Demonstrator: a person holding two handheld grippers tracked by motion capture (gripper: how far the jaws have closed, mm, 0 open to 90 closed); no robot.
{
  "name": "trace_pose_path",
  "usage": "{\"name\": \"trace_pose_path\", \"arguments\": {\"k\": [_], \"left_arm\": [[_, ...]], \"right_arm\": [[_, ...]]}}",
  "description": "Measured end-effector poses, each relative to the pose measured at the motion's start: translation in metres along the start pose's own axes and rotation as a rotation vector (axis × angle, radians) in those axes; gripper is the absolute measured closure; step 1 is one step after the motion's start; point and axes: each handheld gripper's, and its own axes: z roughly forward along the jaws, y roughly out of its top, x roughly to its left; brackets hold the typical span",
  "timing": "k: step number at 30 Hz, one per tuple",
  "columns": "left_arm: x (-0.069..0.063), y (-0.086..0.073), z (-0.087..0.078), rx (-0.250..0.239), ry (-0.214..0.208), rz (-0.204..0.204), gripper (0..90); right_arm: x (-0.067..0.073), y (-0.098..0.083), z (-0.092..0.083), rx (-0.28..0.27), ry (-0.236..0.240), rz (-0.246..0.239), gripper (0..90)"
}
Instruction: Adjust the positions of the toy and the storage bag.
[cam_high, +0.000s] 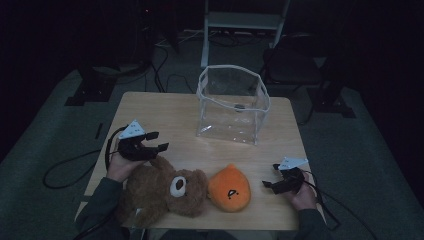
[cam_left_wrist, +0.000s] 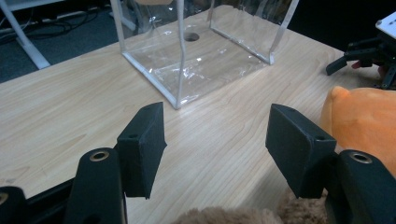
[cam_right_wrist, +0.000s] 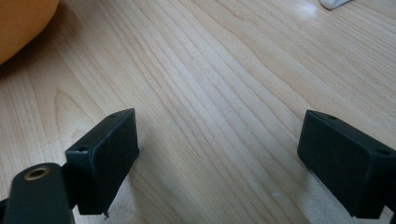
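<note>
A brown plush bear (cam_high: 160, 192) lies at the table's front left, its fur (cam_left_wrist: 233, 216) just below my left gripper's jaws. An orange drop-shaped plush (cam_high: 229, 189) sits to its right and shows as orange fabric (cam_left_wrist: 364, 119) (cam_right_wrist: 21, 21) in both gripper views. A clear plastic bag (cam_high: 232, 104) (cam_left_wrist: 196, 46) stands upright and open-topped at the table's back middle. My left gripper (cam_high: 155, 141) (cam_left_wrist: 217, 144) hovers open just above the bear, nothing between its jaws. My right gripper (cam_high: 270, 176) (cam_right_wrist: 219, 158) rests open over bare wood to the right of the orange plush.
The light wooden table (cam_high: 165, 112) stands on grey carpet. Cables trail off both grippers. A white frame (cam_high: 245, 20) and dark stands are behind the table. A small white object (cam_right_wrist: 334, 3) lies at the far edge of the right gripper view.
</note>
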Motion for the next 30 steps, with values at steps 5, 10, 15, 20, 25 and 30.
{"name": "trace_pose_path", "arguments": {"k": [5,10,15,20,25,30], "left_arm": [[-0.002,0.008,0.003,-0.005,-0.011,0.019,38.1],[-0.004,0.018,0.006,-0.015,-0.018,0.033,38.0],[-0.006,0.028,0.01,-0.025,-0.025,0.051,38.0],[-0.006,0.036,0.013,-0.031,-0.032,0.065,37.7],[-0.006,0.049,0.018,-0.033,-0.04,0.084,37.6],[-0.005,0.058,0.022,-0.027,-0.042,0.099,37.7]], "right_arm": [[0.0,0.0,0.0,0.0,-0.001,-0.001,11.6],[0.0,0.0,0.0,-0.001,-0.001,-0.003,11.6],[0.0,0.0,0.0,-0.001,-0.001,-0.004,11.6],[0.0,0.0,0.0,-0.001,-0.001,-0.003,11.7],[0.0,0.0,0.0,0.0,-0.001,-0.003,11.7],[0.0,0.0,0.0,-0.002,-0.001,0.0,11.6]]}}
